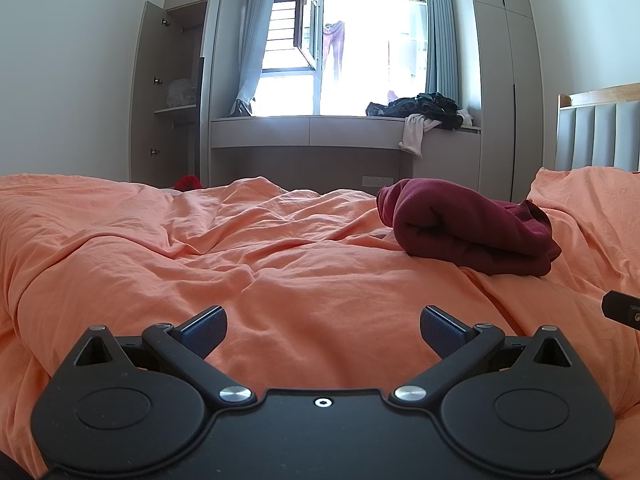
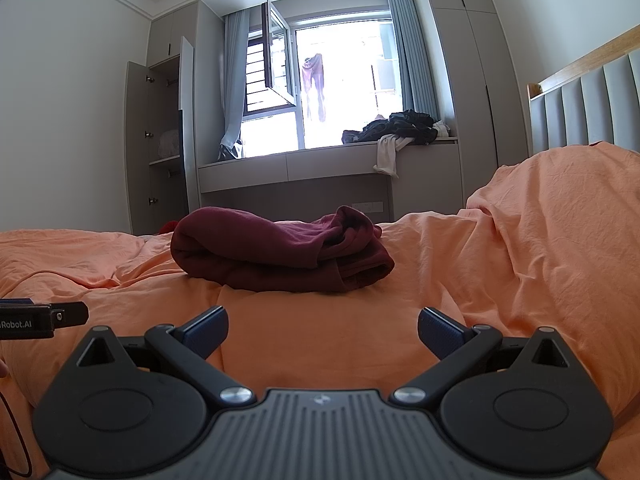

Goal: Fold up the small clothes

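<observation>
As we look through the left wrist view, our left gripper (image 1: pixel 323 330) hangs low in the frame with fingers spread wide, holding nothing. At middle right, the garment (image 1: pixel 472 227) lies folded on the duvet (image 1: pixel 200 240).

In the right wrist view, our right gripper (image 2: pixel 322 330) is spread and empty too, and the garment (image 2: pixel 280 250) sits at the centre, well apart from it.
</observation>
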### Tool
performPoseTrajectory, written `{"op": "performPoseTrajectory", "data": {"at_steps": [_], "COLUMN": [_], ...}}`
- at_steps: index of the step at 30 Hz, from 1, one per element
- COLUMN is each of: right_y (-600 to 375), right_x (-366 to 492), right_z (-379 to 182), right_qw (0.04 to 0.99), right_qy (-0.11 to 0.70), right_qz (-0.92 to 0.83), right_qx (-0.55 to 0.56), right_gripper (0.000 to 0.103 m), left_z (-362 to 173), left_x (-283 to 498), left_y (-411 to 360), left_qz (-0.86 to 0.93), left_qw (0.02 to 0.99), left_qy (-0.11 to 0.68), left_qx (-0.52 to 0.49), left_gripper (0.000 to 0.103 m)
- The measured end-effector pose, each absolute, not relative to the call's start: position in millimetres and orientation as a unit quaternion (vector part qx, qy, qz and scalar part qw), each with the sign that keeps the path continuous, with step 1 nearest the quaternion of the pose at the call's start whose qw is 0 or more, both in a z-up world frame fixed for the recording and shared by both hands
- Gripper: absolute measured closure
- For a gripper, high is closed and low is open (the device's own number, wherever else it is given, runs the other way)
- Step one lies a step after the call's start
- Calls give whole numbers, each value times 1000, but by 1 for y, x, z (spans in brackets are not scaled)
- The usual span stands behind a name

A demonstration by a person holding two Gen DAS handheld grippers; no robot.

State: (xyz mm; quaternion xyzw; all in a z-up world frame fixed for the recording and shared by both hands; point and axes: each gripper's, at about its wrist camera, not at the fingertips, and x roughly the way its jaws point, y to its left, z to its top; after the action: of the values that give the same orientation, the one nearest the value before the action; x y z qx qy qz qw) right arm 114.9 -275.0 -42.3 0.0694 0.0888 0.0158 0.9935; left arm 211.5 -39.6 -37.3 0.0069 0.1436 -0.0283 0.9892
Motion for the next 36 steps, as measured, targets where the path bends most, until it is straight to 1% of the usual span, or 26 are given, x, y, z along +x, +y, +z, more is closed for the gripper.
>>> {"op": "performPoseTrajectory", "data": {"at_steps": [36], "right_y": [-274], "right_x": [115], "right_z": [-42], "right_qw": [993], "right_qy": [90], "right_qz": [17], "right_qx": [69], "right_gripper": [0], "left_z": [-38], "left_x": [208], "left_y": [-42], "left_qz": [-5], "left_qw": [989], "left_qy": [146], "left_qx": [19], "left_gripper": [0]}}
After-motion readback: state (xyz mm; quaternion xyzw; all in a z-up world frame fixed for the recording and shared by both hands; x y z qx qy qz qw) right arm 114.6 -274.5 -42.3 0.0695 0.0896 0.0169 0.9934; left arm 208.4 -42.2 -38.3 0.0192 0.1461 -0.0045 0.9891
